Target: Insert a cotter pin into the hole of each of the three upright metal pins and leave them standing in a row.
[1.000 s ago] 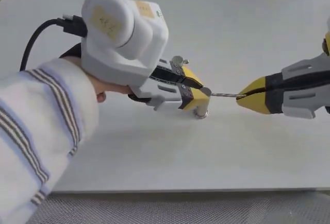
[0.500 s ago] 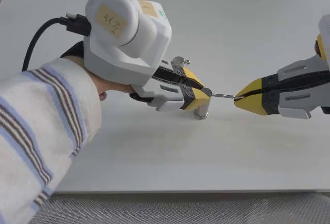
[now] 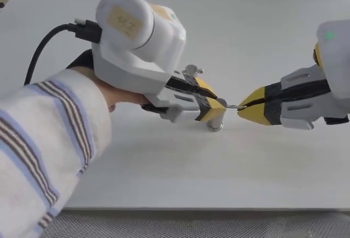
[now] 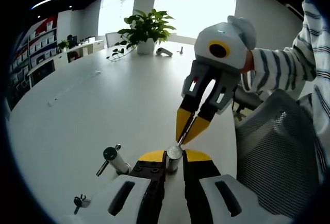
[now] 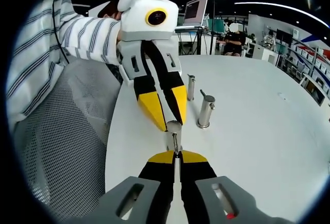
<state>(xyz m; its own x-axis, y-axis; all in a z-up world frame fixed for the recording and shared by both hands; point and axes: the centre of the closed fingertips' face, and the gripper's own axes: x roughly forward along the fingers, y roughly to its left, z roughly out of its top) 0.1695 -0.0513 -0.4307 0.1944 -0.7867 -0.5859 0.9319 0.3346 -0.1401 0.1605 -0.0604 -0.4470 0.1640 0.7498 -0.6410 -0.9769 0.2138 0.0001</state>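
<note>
Metal pin (image 3: 214, 124) upright on the white table (image 3: 164, 161), near the front edge in the head view, with only its foot free below the jaws. Largest after the table, the left gripper (image 3: 219, 105): white body, yellow jaw tips, black cable (image 3: 82, 28) at the back, held by a hand (image 3: 117, 97) in a striped sleeve (image 3: 49, 139). Reaches in from the left, low over the table, jaws pressed on the upper part of this metal pin, with the round top of the pin right between the two tips in the left gripper view. Opposite, the right gripper (image 3: 240, 108), of the same make. Points at the left one, tips nearly touching it, jaws closed together on a thin cotter pin (image 3: 232, 106) lying level and reaching the top of the clamped pin. Inside the hole or only at its mouth: cannot tell. Farther back in the right gripper view, a second metal pin (image 5: 205, 112) standing near, with another cotter pin (image 5: 201, 93) across its top, and a third metal pin (image 5: 191, 87) just behind that one, also upright. Cotter in the third: too small to tell.
</note>
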